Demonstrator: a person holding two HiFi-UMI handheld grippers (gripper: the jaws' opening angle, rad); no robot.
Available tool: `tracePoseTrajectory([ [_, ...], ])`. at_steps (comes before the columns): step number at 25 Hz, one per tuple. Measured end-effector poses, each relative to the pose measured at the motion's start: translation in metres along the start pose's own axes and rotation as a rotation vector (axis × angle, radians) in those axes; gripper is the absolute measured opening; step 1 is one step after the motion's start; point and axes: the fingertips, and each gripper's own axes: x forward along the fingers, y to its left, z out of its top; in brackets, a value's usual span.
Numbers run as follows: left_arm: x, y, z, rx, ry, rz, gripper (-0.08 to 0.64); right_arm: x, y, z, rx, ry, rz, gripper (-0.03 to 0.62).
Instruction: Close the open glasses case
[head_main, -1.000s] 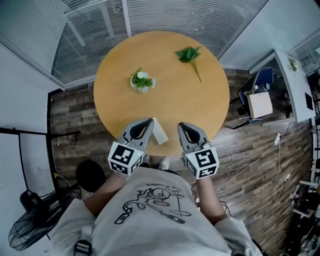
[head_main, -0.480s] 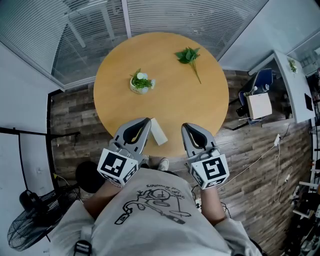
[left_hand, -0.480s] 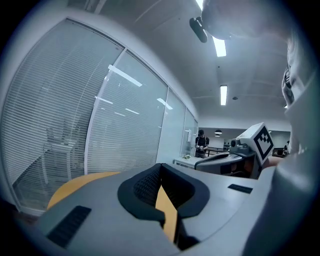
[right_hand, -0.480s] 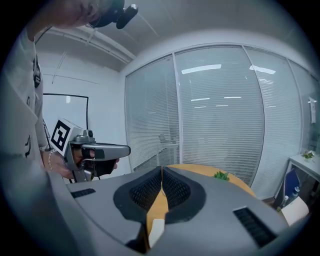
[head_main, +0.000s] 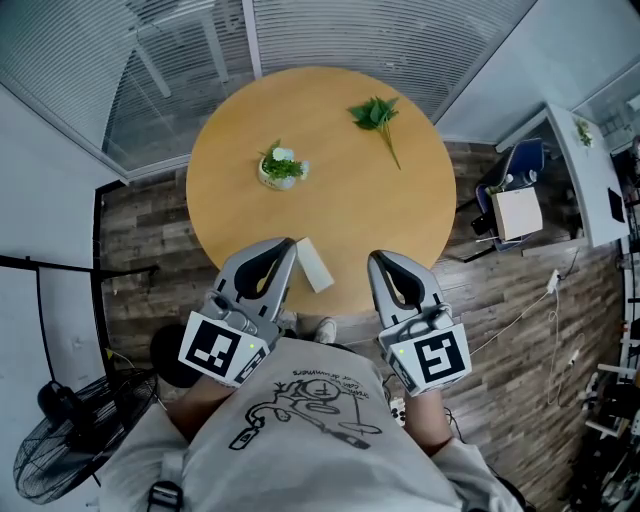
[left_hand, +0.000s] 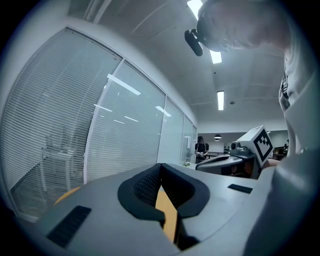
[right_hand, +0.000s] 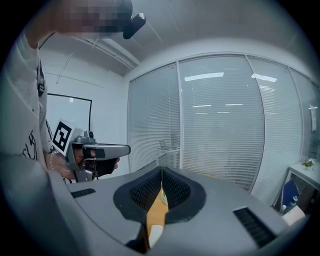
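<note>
Setting: a round wooden table (head_main: 330, 190) on plank flooring, beside a glass wall with slatted blinds (head_main: 400, 35), seen from above the person's shoulders.
Glasses case (head_main: 313, 264): a pale oblong lying at the table's near edge, slightly left of centre and angled. It sits just beside the left gripper's tips, and the head view does not show whether they touch. Whether its lid is up or down cannot be told from this height.
Left gripper (head_main: 283, 243) (left_hand: 160, 167): held over the near edge. Its jaws are clenched tip to tip with nothing between them, and only the table top shows through the slit below.
Right gripper (head_main: 380, 257) (right_hand: 161, 170): held over the near edge, right of the case and apart from it. Its jaws are likewise pressed together and empty.
Potted plant (head_main: 281, 165): a small white pot of greenery on the table's left half, well apart from the case.
Leafy sprig (head_main: 378, 112): lying loose near the far right edge.
Surroundings: a black fan (head_main: 60, 450) on the floor at lower left and a blue chair (head_main: 522, 160) at right.
</note>
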Motion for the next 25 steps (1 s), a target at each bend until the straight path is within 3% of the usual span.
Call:
tracePoseTrajectory([
  [25, -0.009, -0.007, 0.033, 0.052, -0.047, -0.002, 0.02, -0.017, 0.0, 0.029, -0.032, -0.042, -0.017, 0.012],
])
